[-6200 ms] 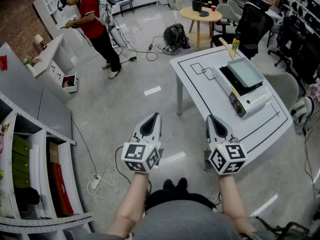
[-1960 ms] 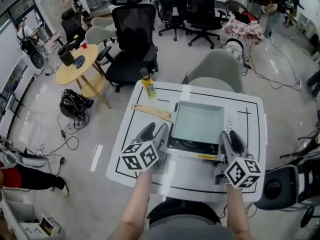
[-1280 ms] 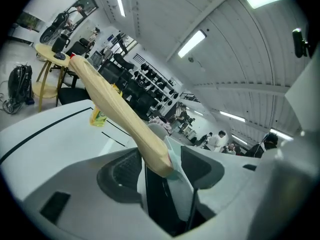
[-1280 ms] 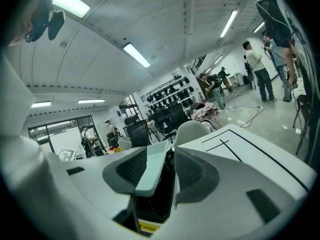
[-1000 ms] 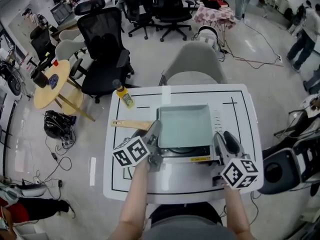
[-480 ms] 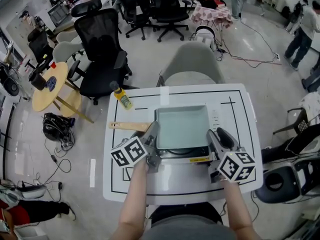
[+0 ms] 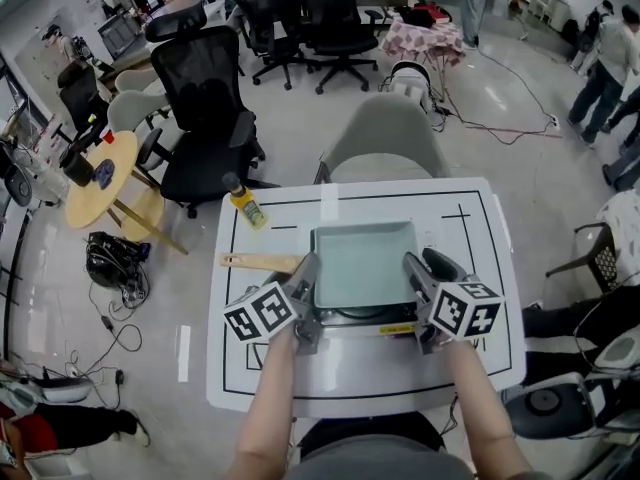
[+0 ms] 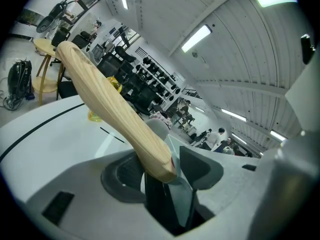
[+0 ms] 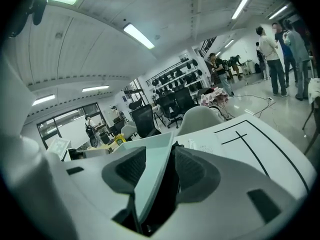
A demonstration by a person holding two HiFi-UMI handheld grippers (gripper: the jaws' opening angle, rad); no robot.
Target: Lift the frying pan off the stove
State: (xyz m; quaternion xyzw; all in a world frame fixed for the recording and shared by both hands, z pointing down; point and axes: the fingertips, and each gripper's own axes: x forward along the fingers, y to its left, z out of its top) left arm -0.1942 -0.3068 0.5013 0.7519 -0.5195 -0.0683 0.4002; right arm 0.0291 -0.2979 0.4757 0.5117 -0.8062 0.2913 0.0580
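Bracketing frying pan [image 7: 365, 250] on portable stove [image 7: 366, 321], table [image 7: 245, 373] centre | left gripper [image 7: 307, 271]: jaws apart, just narrowed slightly, pan wall between, beneath wooden handle [image 7: 258, 262] | right gripper [image 7: 420, 268]: jaws just widened, loosely straddling pan's right rim

At frame centre, a square pale-green metal frying pan [image 7: 365, 251] sits on a black-and-white portable stove [image 7: 360, 320] on a white rectangular table [image 7: 360, 373], its long wooden handle [image 7: 260, 262] pointing left. A yellow plastic bottle [image 7: 245, 204] stands at the table's upper-left corner. A grey shell chair [image 7: 385, 140] is just behind the table. A black mesh office chair [image 7: 208, 83] stands further upper left, and a round wooden side table [image 7: 100, 183] at far left.
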